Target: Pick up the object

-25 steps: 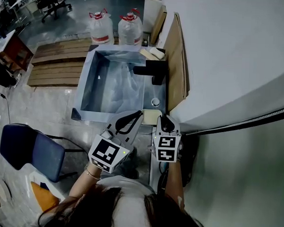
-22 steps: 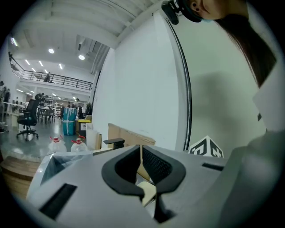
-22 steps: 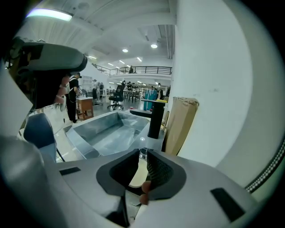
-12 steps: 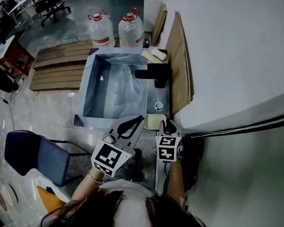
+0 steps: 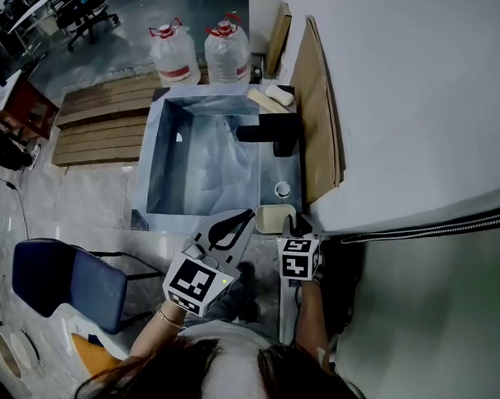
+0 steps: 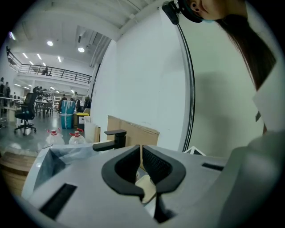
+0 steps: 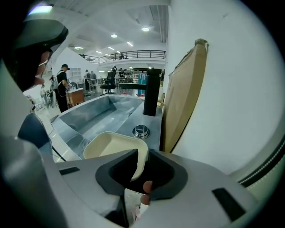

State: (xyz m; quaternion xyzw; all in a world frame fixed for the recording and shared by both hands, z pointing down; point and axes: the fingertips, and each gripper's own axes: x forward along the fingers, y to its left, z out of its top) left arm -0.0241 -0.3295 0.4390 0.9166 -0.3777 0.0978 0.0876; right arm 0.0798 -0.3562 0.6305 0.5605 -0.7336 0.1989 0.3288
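Though half-hidden, dish (image 7: 111, 144) in right gripper (image 7: 141, 154).

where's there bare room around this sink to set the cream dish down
Bare: the deck strip between the round metal knob and the black faucet, and the plastic-lined basin. Crowded: the near corner, where the right gripper clamps the cream dish beside the left gripper; also the far corner with pale blocks.

Lighting: dim, cool overall; ceiling lamps (image 6: 50, 43) bright at far left. Gripper views: strong fisheye curvature, black vignetted corners, near foreground soft.
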